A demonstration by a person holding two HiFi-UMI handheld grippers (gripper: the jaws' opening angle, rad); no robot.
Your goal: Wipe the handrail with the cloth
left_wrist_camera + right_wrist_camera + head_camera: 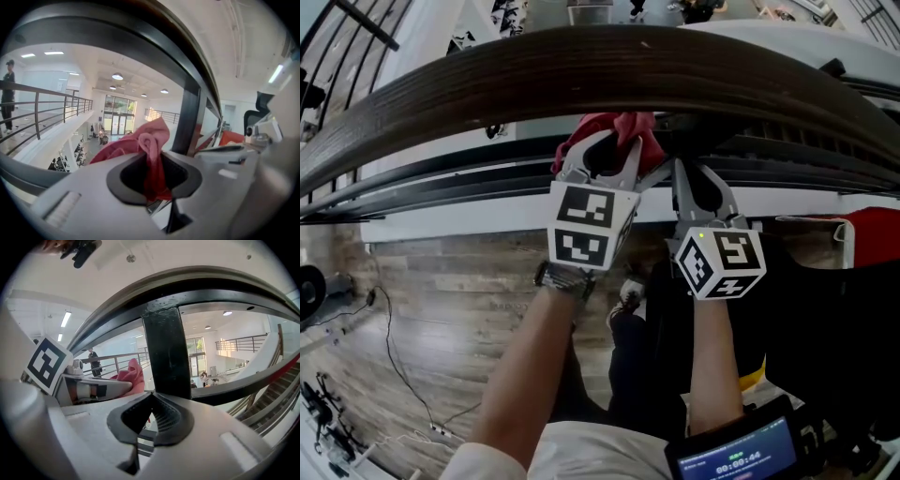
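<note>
Reaching under 1 wooden handrail (581, 66) are left gripper (605, 155) and right gripper (698, 183), above plank floor (441, 281). Left gripper view: jaws clamp 1 red cloth (152, 145). Right gripper view: jaws closed, empty, before 1 black baluster (164, 348); atrium (206, 364) beyond.

surface: wood-plank floor (459, 300) | lying on it: black cable (388, 339) | cable position: left side

I am looking down at a wood-plank floor (441, 309); round ceiling lights (117, 76) are glowing above distant glass doors (118, 123).
</note>
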